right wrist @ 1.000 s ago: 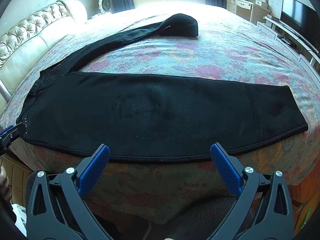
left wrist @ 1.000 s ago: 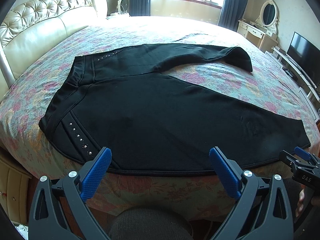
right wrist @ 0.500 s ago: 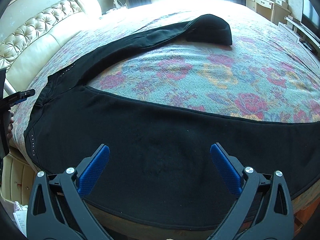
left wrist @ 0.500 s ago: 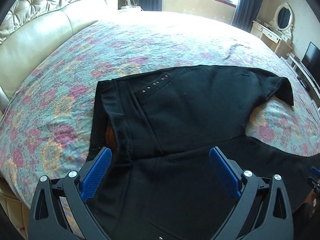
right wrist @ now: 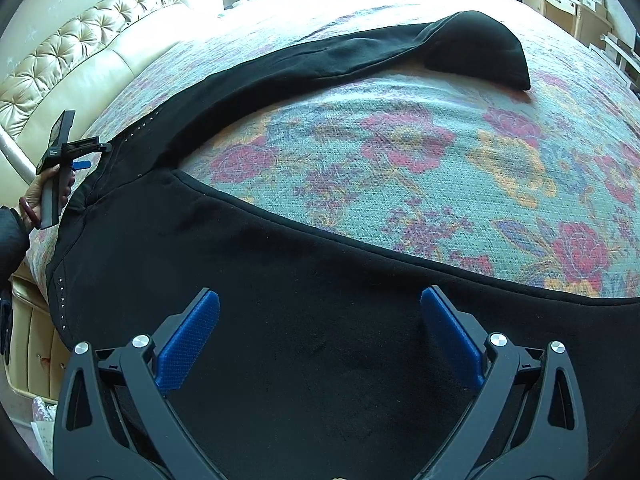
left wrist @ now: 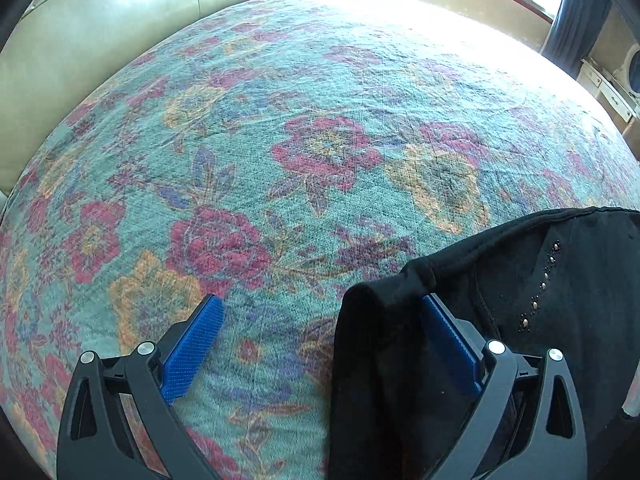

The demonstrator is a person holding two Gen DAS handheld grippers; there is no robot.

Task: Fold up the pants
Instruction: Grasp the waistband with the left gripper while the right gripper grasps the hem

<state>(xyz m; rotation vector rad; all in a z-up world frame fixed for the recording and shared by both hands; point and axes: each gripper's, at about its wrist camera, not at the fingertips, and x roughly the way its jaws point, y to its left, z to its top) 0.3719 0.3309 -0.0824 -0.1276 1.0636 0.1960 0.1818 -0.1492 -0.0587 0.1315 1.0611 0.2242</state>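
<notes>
A big bed [right wrist: 420, 152] fills the room, covered with a green blanket full of red and yellow flowers. A shiny cream headboard [right wrist: 80, 60] stands at its left end, and bright light comes in from the windows far behind.

The black pants [right wrist: 320, 320] lie flat on the blanket. They are soft and dark, with a thin seam line along the edges. The 2 legs spread apart like a V. The near leg runs along the front edge of the bed. The far leg stretches toward the back, and its end is folded over. Small shiny studs [left wrist: 544, 286] run in a row near the waist.

The left gripper [left wrist: 320, 340] is at the waist end, with its blue fingers [left wrist: 192, 352] wide apart. The waistband edge bunches up between them, against the right finger.

The right gripper [right wrist: 320, 332] hangs over the near leg, its jaws wide apart too, holding nothing.
</notes>
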